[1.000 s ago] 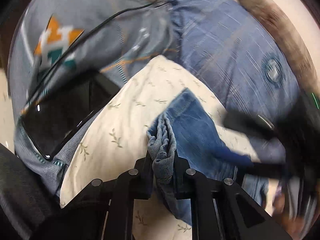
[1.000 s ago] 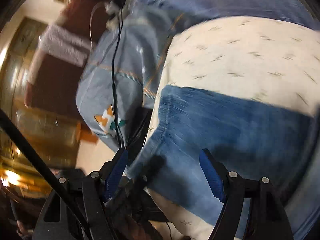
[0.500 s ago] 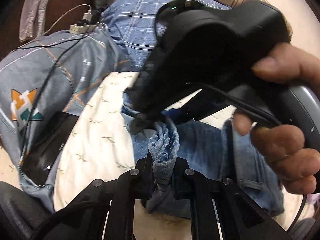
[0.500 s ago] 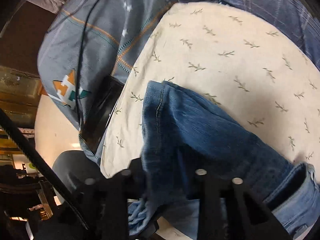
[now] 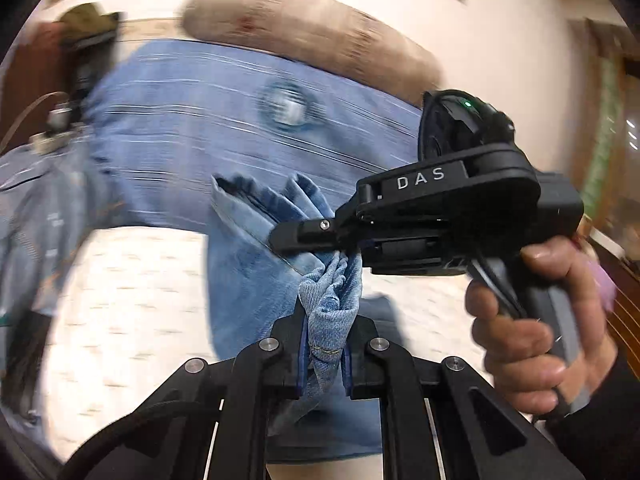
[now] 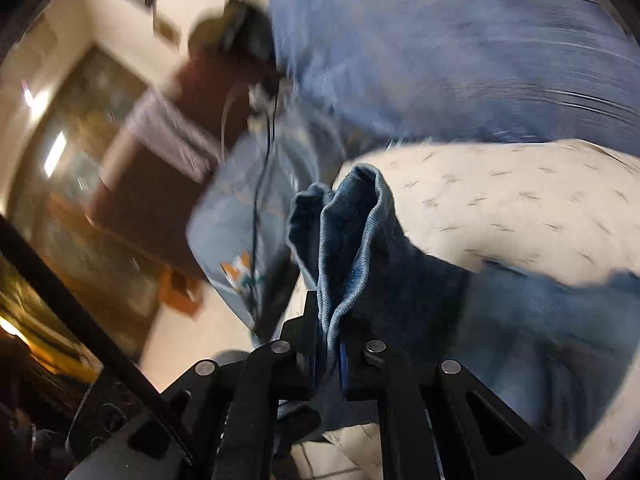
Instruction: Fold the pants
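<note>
Nearest, the left hand-held gripper (image 5: 323,354) is clamped on a bunched fold of the blue pants (image 5: 248,264). Just beyond and to the right, the right hand-held gripper (image 6: 329,354) pinches another bunch. The denim hangs over the cream leaf-print sheet (image 6: 520,208), with blue striped bedding (image 5: 192,120) farther back.

Directly ahead of the left gripper (image 5: 323,344), the black right gripper (image 5: 312,236) crosses from the right and blocks the way forward, its fingers touching the same bunch of faded blue denim pants (image 5: 256,264). The bare right hand (image 5: 532,320) on its handle fills the right side. To the left lies open cream sheet with a small leaf print (image 5: 132,300). Beyond are a blue striped blanket (image 5: 192,120) and a long tan bolster pillow (image 5: 312,40). From the right wrist, a thin black cable (image 6: 262,168) hangs left of the raised denim fold; cream sheet lies open to the right.
</note>
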`<state>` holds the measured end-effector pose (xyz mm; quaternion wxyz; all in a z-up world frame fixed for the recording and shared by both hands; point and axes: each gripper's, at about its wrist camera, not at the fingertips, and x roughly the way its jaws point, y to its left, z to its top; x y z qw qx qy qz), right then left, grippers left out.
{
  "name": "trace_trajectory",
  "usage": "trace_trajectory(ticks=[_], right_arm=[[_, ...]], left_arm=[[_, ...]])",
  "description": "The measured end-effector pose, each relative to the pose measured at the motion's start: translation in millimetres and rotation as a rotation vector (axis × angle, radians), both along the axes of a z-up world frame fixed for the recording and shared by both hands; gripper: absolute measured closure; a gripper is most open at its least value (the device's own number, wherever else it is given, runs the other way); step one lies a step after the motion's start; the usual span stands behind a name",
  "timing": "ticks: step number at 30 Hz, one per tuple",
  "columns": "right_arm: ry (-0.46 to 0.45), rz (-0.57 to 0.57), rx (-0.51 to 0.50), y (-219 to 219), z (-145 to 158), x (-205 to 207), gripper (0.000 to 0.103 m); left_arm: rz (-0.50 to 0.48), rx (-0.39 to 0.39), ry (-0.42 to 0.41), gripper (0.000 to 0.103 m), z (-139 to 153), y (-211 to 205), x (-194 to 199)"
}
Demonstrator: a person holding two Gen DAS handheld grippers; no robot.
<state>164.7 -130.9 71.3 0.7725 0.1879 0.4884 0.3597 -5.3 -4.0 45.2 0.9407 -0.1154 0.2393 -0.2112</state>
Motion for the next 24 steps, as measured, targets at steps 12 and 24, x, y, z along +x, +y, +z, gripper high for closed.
trace_trajectory(ticks=[12, 24], right_arm=[[0.238, -0.329, 0.129, -167, -118, -28, 0.091], [0.174, -0.382, 0.005, -170, -97, -36, 0.06]], left_arm=[[-0.249, 0.279, 0.112, 0.09, -69, -123, -10], [-0.264, 0.285, 0.177, 0.089, -68, -132, -17]])
